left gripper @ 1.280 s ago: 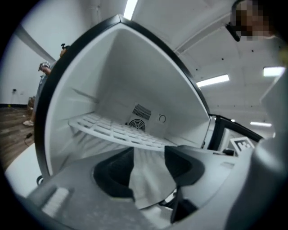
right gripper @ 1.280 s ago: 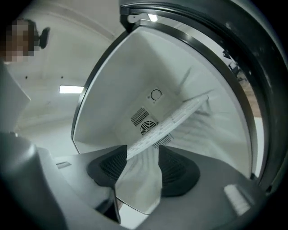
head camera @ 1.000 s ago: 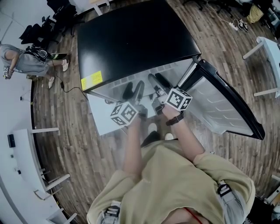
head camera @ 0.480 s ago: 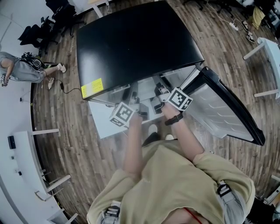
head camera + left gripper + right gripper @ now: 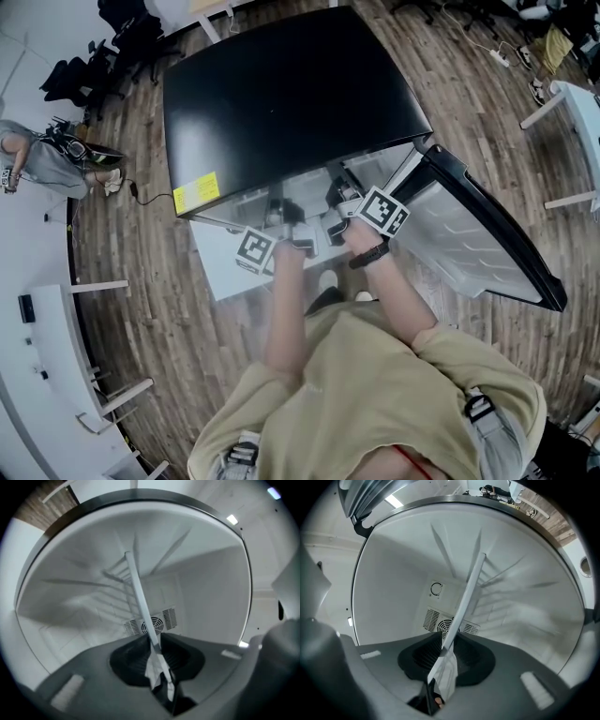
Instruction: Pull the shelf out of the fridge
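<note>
The shelf (image 5: 305, 187) is sitting inside the open fridge (image 5: 281, 94), with its front edge lying at the mouth of the white compartment. You are reaching in with both arms. Your left hand-held gripper (image 5: 281, 223) and your right hand-held gripper (image 5: 336, 204) have just been closing, and each is now pinching that thin pale edge, one beside the other. In the left gripper view the shelf (image 5: 140, 602) is running up from between the jaws, leaning left; in the right gripper view it (image 5: 466, 597) is leaning right. A fan grille (image 5: 445, 623) is showing on the back wall behind it. The door (image 5: 469, 234) is hanging wide open at your right, over the wooden floor (image 5: 169, 328).
</note>
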